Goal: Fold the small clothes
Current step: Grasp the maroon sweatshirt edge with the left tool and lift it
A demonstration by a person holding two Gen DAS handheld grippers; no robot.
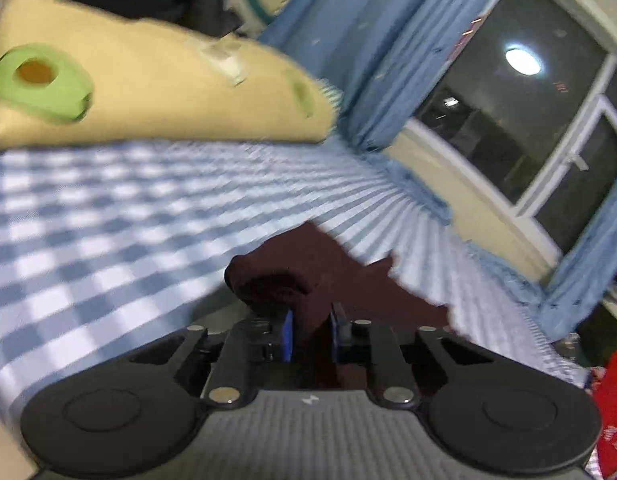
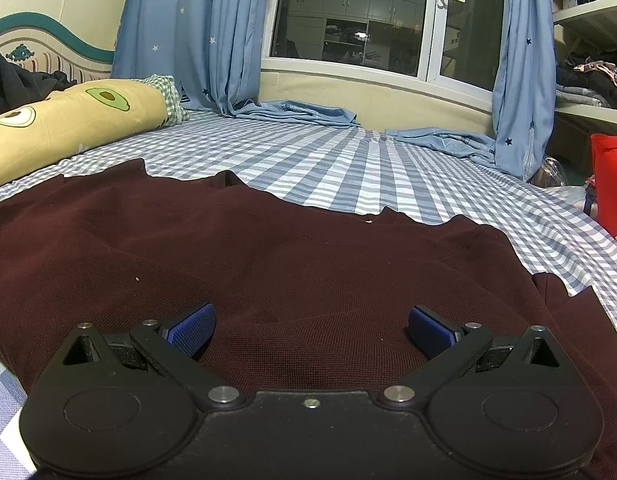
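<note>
Blue-checked bed sheet [image 2: 348, 168]: left gripper [image 1: 311, 330] fingers pinch dark maroon knit shirt [image 2: 268, 264], thin grip may slip; right gripper [image 2: 311, 326] fingers wide, empty.

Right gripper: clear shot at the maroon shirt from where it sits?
Probably yes. The right gripper is open right over the maroon shirt, which lies spread on the checked bedsheet; nothing sits between its blue pads and the fabric.

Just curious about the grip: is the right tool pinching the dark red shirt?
No, the right tool hangs wide open over the shirt, gripping nothing.
</note>
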